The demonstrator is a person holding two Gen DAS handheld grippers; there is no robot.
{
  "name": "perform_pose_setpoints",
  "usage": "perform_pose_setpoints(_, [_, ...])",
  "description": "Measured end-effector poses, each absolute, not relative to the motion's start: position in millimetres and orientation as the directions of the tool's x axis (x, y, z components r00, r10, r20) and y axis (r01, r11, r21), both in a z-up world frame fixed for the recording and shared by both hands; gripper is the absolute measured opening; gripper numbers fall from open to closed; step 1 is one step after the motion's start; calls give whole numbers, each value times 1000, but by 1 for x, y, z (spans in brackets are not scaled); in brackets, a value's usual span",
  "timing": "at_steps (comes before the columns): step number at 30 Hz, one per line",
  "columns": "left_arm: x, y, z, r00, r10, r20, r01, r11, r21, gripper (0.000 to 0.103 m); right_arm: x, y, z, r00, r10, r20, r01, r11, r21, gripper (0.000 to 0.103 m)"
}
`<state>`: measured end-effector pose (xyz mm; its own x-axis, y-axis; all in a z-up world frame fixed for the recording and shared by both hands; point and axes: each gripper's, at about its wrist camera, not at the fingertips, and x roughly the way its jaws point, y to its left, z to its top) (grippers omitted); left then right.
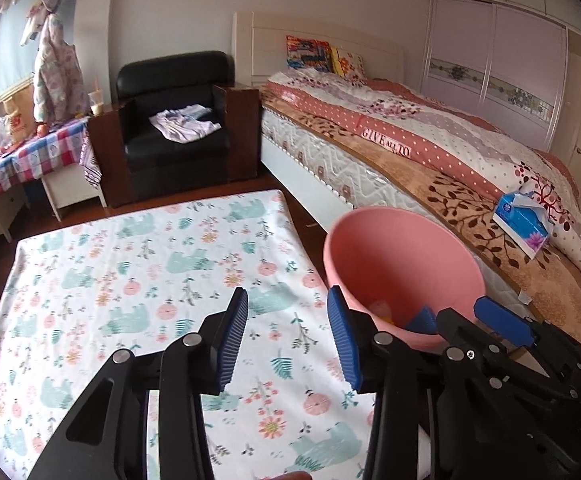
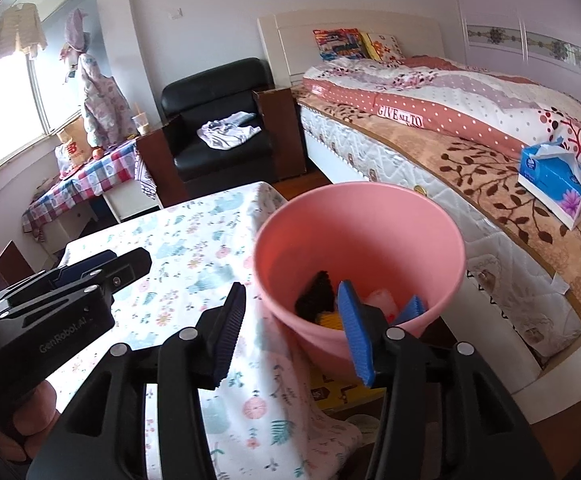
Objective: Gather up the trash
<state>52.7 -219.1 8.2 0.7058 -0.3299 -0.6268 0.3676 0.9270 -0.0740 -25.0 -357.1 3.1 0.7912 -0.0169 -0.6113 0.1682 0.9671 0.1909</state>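
A pink bin (image 2: 354,232) stands between the floral-cloth table (image 2: 194,240) and the bed. At its bottom lie a black scrap (image 2: 316,296), a yellow piece (image 2: 330,320), a pale crumpled wad (image 2: 380,300) and a blue piece (image 2: 412,308). My right gripper (image 2: 292,330) hangs open at the bin's near rim with nothing between its fingers. My left gripper (image 1: 288,332) is open and holds nothing over the table's right part, just left of the bin (image 1: 402,264). One blue pad (image 1: 502,316) of the right gripper shows beside the bin in the left wrist view.
A bed (image 1: 430,148) runs along the right, with a blue tissue box (image 2: 554,184) near its edge. A black armchair (image 1: 178,120) holding a crumpled cloth stands behind the table. A checked-cloth side table (image 1: 30,152) sits by the window. A yellow box (image 2: 330,394) lies under the bin.
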Motion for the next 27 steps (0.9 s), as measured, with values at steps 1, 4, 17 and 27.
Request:
perform_pose_setpoints(1, [50, -216, 10, 711, -328, -622, 365, 928, -73, 40, -27, -354, 4, 794, -15, -608, 164, 968, 191, 49])
perform_pose_setpoints(4, [41, -207, 15, 727, -323, -606, 356, 932, -70, 40, -31, -347, 8, 801, -7, -599, 154, 969, 195, 49])
perform_pose_setpoints(17, [18, -176, 22, 756, -300, -582, 321, 945, -71, 39, -45, -323, 15, 820, 8, -573, 137, 968, 208, 52])
perform_pose_setpoints(27, [11, -164, 21, 763, -290, -578, 305, 950, -74, 38, -51, -314, 19, 832, -2, -554, 142, 967, 210, 53])
